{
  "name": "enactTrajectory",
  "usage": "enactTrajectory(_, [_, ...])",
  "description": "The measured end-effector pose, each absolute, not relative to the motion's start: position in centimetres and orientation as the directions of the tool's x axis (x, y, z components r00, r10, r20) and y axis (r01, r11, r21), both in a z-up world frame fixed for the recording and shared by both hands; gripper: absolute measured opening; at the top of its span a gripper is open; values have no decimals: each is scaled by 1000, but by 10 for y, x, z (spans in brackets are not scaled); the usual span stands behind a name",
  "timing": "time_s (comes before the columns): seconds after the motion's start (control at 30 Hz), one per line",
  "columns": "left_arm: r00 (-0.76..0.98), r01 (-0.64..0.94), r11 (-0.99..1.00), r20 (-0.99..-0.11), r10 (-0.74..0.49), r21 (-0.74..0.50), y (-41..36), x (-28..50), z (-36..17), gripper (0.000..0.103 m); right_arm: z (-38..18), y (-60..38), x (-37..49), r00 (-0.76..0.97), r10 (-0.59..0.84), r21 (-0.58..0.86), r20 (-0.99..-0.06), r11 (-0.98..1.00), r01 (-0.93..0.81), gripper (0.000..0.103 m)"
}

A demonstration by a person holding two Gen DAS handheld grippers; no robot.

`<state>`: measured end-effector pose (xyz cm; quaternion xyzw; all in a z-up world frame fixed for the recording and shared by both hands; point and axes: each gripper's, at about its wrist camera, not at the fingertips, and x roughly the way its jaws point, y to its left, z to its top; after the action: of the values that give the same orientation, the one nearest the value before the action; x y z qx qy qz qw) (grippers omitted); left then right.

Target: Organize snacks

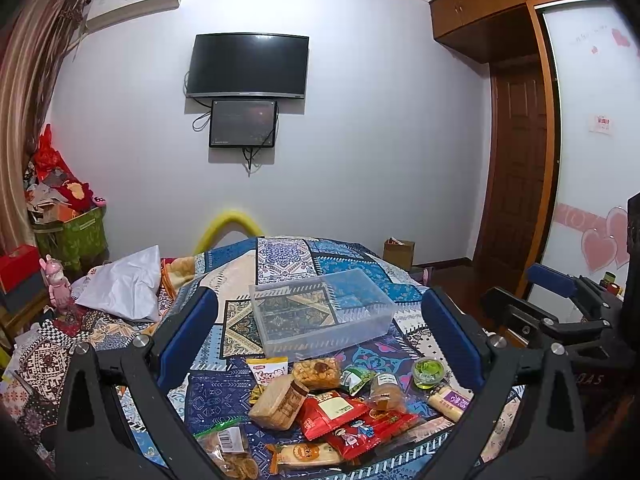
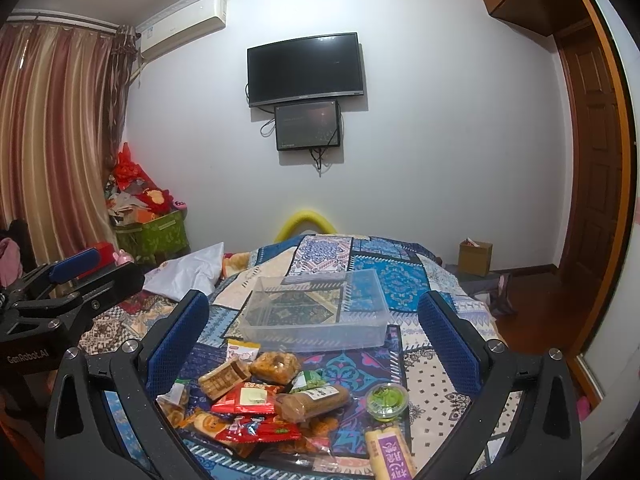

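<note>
Both the left gripper [image 1: 320, 336] and the right gripper [image 2: 314, 336] are held wide open and empty above the snacks [image 2: 256, 396], which are piled just before the empty bin [image 2: 316, 312], probably so that one can be chosen.

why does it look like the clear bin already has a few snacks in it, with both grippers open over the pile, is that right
Not quite: the clear bin is empty in both wrist views. The snacks all lie on the bed in front of it. Both grippers, left and right, are open.

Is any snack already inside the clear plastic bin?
No. The clear plastic bin shows only the quilt pattern through it; the snack pile lies in front of it.
</note>
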<state>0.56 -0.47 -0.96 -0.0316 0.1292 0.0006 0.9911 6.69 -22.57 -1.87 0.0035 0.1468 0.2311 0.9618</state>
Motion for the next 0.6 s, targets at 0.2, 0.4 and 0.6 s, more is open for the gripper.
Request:
enactTrajectory(0.2, [966,-10,998,-260,-7,-65,-5,7,-10,103,-16,-226,66,849,447,77,-281,892,-445,103])
enactTrajectory(0.4, [966,-10,998,-260,-7,-65,-5,7,-11,103,-15,-226,65,850,447,77,-280,893,-444,103])
enactTrajectory(0.6, [964,-8,998,-264,-9,-65,-5,8,-11,103,-15,-226,66,849,448,82,-281,892,-444,103])
